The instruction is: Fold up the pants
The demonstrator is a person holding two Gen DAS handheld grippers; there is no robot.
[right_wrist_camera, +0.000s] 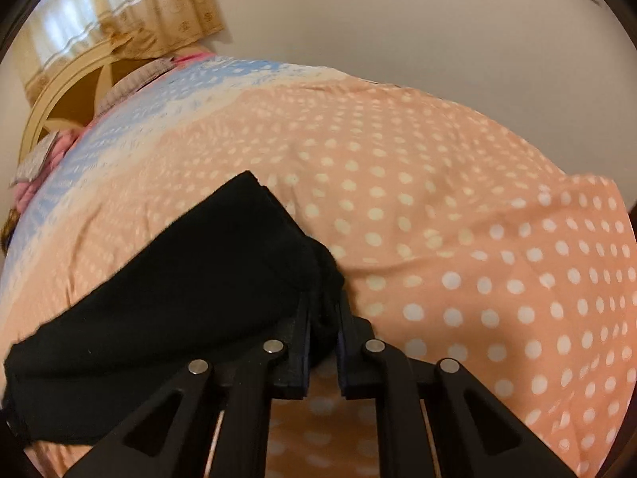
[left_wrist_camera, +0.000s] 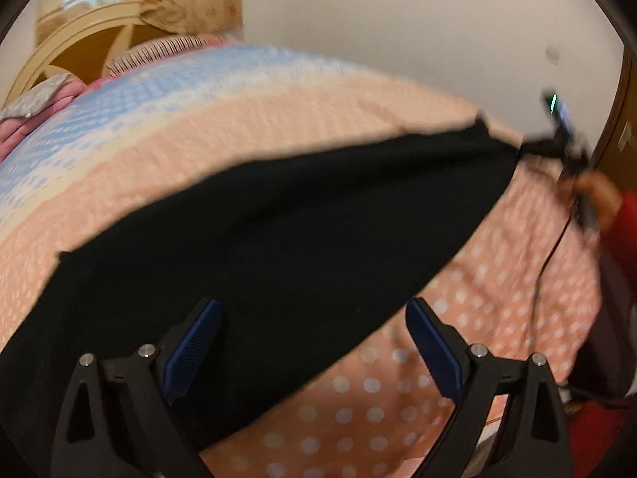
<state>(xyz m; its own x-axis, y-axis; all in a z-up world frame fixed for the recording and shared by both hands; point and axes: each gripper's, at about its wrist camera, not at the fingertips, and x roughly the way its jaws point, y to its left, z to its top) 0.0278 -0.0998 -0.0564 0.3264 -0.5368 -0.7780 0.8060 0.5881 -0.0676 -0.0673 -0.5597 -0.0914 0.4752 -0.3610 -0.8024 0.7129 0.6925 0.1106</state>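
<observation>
Black pants (left_wrist_camera: 278,231) lie stretched across a pink polka-dot bedspread (left_wrist_camera: 497,279). My left gripper (left_wrist_camera: 314,330) hovers open above their near edge, and its blue pads (left_wrist_camera: 199,342) hold nothing. At the far right of the left wrist view, my right gripper (left_wrist_camera: 557,147) pinches one end of the pants, held by a hand (left_wrist_camera: 597,195) in a red sleeve. In the right wrist view the right gripper (right_wrist_camera: 323,318) is shut on a bunched fold of the pants (right_wrist_camera: 179,279), which trail off to the left over the bedspread (right_wrist_camera: 458,219).
The bedspread turns blue (left_wrist_camera: 119,95) toward a cream and wood headboard (left_wrist_camera: 71,51) at the back left, with pink bedding (left_wrist_camera: 24,123) and a curtain (right_wrist_camera: 119,8) there. A plain wall (right_wrist_camera: 398,20) runs behind the bed. A thin cable (left_wrist_camera: 545,263) hangs below the right gripper.
</observation>
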